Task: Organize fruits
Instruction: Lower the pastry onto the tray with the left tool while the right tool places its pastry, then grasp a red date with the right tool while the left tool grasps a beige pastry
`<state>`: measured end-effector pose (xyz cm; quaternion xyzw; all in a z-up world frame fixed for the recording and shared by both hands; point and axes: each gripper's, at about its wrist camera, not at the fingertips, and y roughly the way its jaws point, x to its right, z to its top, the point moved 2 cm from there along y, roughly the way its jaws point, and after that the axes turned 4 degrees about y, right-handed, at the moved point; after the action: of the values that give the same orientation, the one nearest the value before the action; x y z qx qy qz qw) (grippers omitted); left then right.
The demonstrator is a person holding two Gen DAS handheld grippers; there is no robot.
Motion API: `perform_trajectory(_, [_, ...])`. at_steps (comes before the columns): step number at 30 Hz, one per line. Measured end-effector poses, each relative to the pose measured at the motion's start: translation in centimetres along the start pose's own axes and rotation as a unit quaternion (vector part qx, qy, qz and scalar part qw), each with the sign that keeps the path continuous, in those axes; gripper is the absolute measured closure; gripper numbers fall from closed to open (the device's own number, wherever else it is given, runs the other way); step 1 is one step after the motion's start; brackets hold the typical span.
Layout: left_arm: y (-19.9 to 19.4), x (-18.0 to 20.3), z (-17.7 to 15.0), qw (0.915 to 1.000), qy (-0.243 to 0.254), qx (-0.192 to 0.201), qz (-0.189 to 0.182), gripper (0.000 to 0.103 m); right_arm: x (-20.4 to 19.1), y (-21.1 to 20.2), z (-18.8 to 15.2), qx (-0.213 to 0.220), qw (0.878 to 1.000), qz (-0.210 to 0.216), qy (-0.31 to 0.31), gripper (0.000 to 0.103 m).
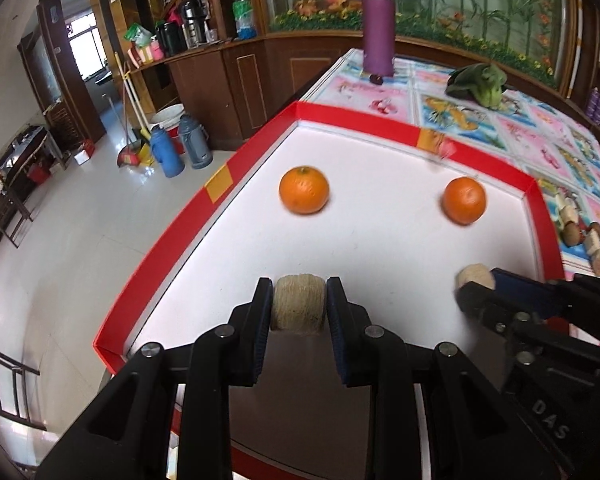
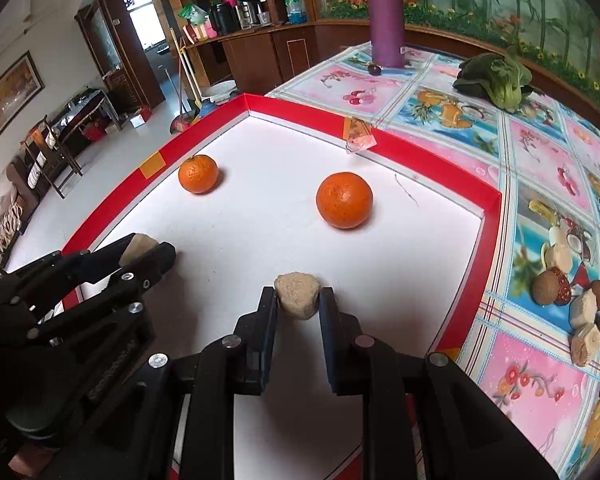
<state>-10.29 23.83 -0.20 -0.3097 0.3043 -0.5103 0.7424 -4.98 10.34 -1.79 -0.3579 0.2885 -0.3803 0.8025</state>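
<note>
A red-rimmed white tray (image 1: 356, 118) (image 2: 420, 152) holds two oranges, one at the left (image 1: 304, 190) (image 2: 198, 174) and one at the right (image 1: 464, 200) (image 2: 344, 200). My left gripper (image 1: 299, 292) (image 2: 148, 250) is shut on a beige cylindrical fruit piece (image 1: 298, 306) (image 2: 140, 246) low over the tray's near left part. My right gripper (image 2: 299, 296) (image 1: 476, 284) is shut on a second beige fruit chunk (image 2: 297, 300) (image 1: 474, 276) over the near middle. Whether either piece touches the tray floor cannot be told.
On the flowered tablecloth, right of the tray, lies a heap of beige pieces and small brown fruits (image 1: 584, 236) (image 2: 580, 304). A purple bottle (image 1: 377, 20) (image 2: 386, 16) and a leafy green vegetable (image 1: 480, 84) (image 2: 496, 78) stand farther back. The tray's left rim overhangs the floor.
</note>
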Motion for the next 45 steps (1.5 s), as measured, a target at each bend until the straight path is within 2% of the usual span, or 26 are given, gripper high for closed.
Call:
perform_trajectory(2, [-0.1, 0.1, -0.1, 1.0000, 0.000, -0.001, 0.003, 0.073, -0.1, 0.0, 0.0, 0.000, 1.000, 0.000, -0.003, 0.083])
perform_trajectory(3, [-0.1, 0.1, -0.1, 1.0000, -0.001, -0.003, 0.006, 0.070, 0.0, -0.1, -0.1, -0.002, 1.000, 0.002, -0.003, 0.082])
perform_trajectory(4, [-0.1, 0.0, -0.1, 0.9999, -0.002, -0.006, 0.012, 0.062, 0.1, 0.0, 0.0, -0.004, 1.000, 0.006, -0.003, 0.080])
perform_trajectory(6, [-0.3, -0.3, -0.1, 0.9999, -0.009, -0.006, 0.010, 0.053, 0.7, -0.5, 0.1, -0.004, 1.000, 0.018, 0.004, 0.063])
perform_trajectory(8, [-0.9, -0.4, 0.0, 0.9998, -0.010, 0.002, 0.017, 0.051, 1.7, -1.7, 0.0, 0.018, 0.999, 0.027, 0.018, 0.056])
perform_trajectory(13, [-3.6, -0.4, 0.7, 0.9989, -0.010, 0.039, 0.025, 0.042, 5.2, -5.4, -0.6, 0.065, 0.997, 0.026, 0.041, 0.054])
perform_trajectory(18, [-6.3, 2.5, 1.1, 0.9973, 0.017, 0.072, -0.007, 0.040, 10.2, -9.4, -2.5, 0.102, 0.991, -0.008, 0.082, 0.053])
perform_trajectory(24, [-8.4, 9.5, 0.6, 0.9901, 0.089, 0.077, -0.076, 0.040, 16.3, -13.3, -6.0, 0.124, 0.982, -0.062, 0.131, 0.053])
perform_trajectory(29, [-8.7, 14.8, 0.0, 0.9811, 0.137, 0.055, -0.125, 0.040, 20.4, -14.8, -8.4, 0.118, 0.975, -0.096, 0.162, 0.053])
perform_trajectory(32, [-8.5, 17.6, 0.3, 0.9751, 0.162, 0.046, -0.145, 0.040, 21.9, -14.4, -8.5, 0.108, 0.973, -0.099, 0.176, 0.053])
perform_trajectory(37, [-7.3, 20.8, 1.9, 0.9696, 0.173, 0.026, -0.171, 0.040, 22.5, -12.4, -7.5, 0.082, 0.976, -0.102, 0.176, 0.054])
perform_trajectory(39, [-6.8, 21.9, 2.4, 0.9667, 0.179, 0.020, -0.182, 0.040, 22.7, -11.7, -7.4, 0.078, 0.976, -0.105, 0.173, 0.066])
perform_trajectory(42, [-5.4, 24.0, 2.9, 0.9623, 0.186, -0.003, -0.199, 0.040, 23.2, -10.6, -7.6, 0.065, 0.976, -0.103, 0.179, 0.078])
perform_trajectory(45, [-4.4, 25.6, 3.1, 0.9574, 0.188, -0.023, -0.218, 0.040, 23.4, -10.5, -7.7, 0.067, 0.977, -0.099, 0.176, 0.079])
